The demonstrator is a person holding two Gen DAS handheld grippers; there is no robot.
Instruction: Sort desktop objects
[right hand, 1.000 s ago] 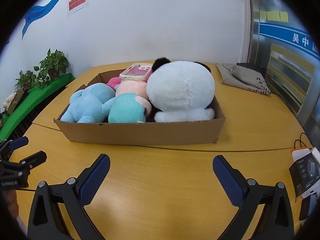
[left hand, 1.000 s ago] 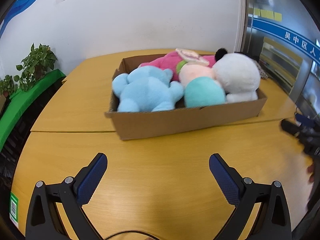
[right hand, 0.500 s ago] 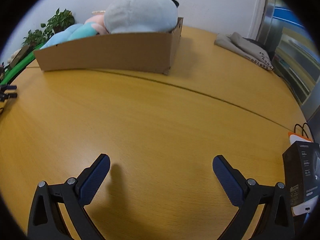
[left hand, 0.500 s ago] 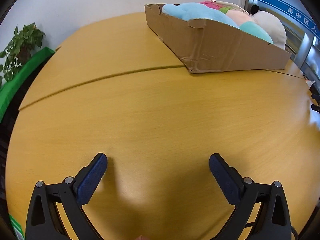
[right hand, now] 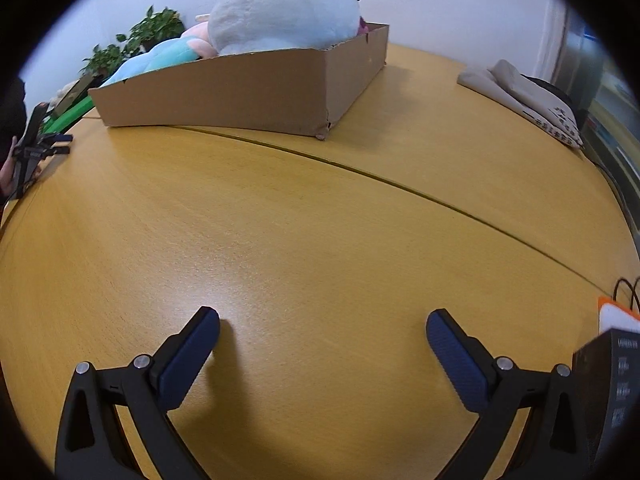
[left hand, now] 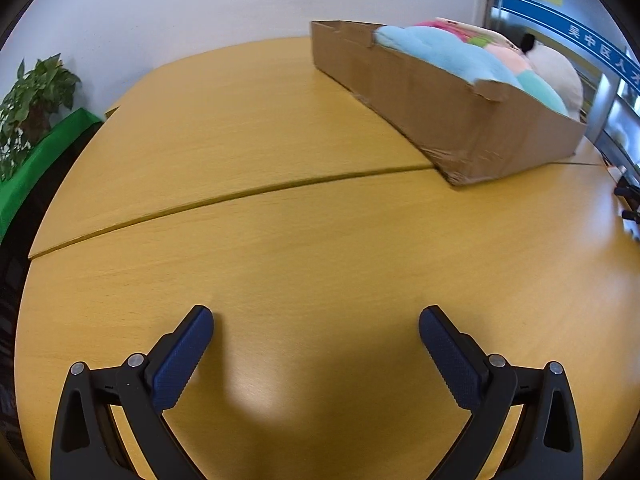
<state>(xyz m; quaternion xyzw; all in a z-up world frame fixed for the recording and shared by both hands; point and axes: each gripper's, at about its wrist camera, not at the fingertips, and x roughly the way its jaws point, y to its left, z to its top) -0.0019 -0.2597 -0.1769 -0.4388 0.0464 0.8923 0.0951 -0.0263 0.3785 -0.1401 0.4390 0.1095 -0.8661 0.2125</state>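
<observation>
A cardboard box [left hand: 448,108] full of plush toys stands on the wooden table [left hand: 280,240], far right in the left wrist view. A blue plush [left hand: 440,54] and a white panda plush [left hand: 560,76] show above its rim. In the right wrist view the box [right hand: 248,92] is at the upper left, the panda plush [right hand: 284,20] on top. My left gripper [left hand: 316,320] is open and empty, low over bare table. My right gripper [right hand: 323,320] is open and empty, low over the table.
A black carton [right hand: 612,392] and an orange-and-white item [right hand: 616,314] lie at the right edge by my right gripper. A grey cloth bag [right hand: 524,100] lies at the far right. Potted plants [left hand: 36,96] on a green ledge stand off the table's left.
Both grippers have dropped from above the box to just over the table in front of it and stay open. The box now looks farther off and is seen from the side.
</observation>
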